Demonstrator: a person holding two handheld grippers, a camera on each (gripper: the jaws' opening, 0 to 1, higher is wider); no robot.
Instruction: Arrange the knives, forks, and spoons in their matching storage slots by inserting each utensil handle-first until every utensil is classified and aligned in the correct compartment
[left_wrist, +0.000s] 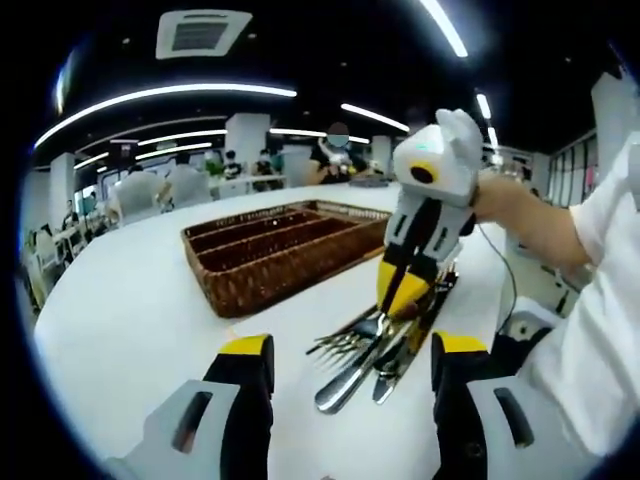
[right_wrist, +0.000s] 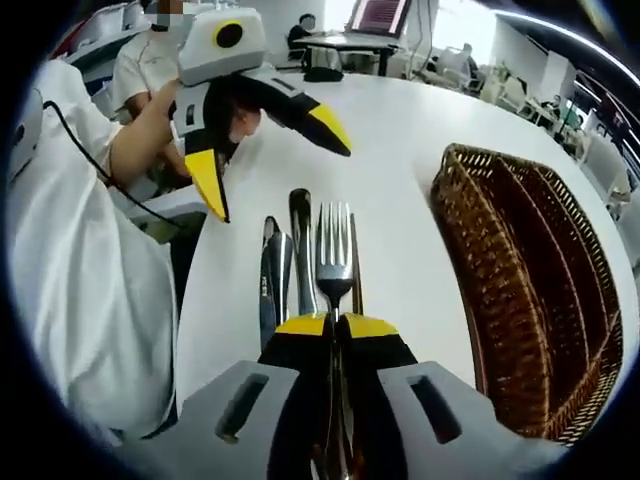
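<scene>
A pile of steel cutlery (left_wrist: 362, 358) lies on the white table (left_wrist: 130, 300), just ahead of my left gripper (left_wrist: 353, 345), which stands open with nothing between its jaws. My right gripper (left_wrist: 403, 292) comes down from the right onto that pile. In the right gripper view, my right gripper (right_wrist: 335, 326) is shut on the handle of a fork (right_wrist: 333, 248) whose tines point away. Beside the fork lie two knives (right_wrist: 272, 285), flat on the table. The left gripper (right_wrist: 270, 155) hovers open beyond them. The wicker cutlery tray (left_wrist: 262, 262) with long slots sits behind the pile.
In the right gripper view, the wicker tray (right_wrist: 520, 300) lies to the right of the cutlery, with bare table (right_wrist: 400, 160) between. A person's sleeve (right_wrist: 80, 290) and the table edge are on the left. Other tables and seated people are far behind.
</scene>
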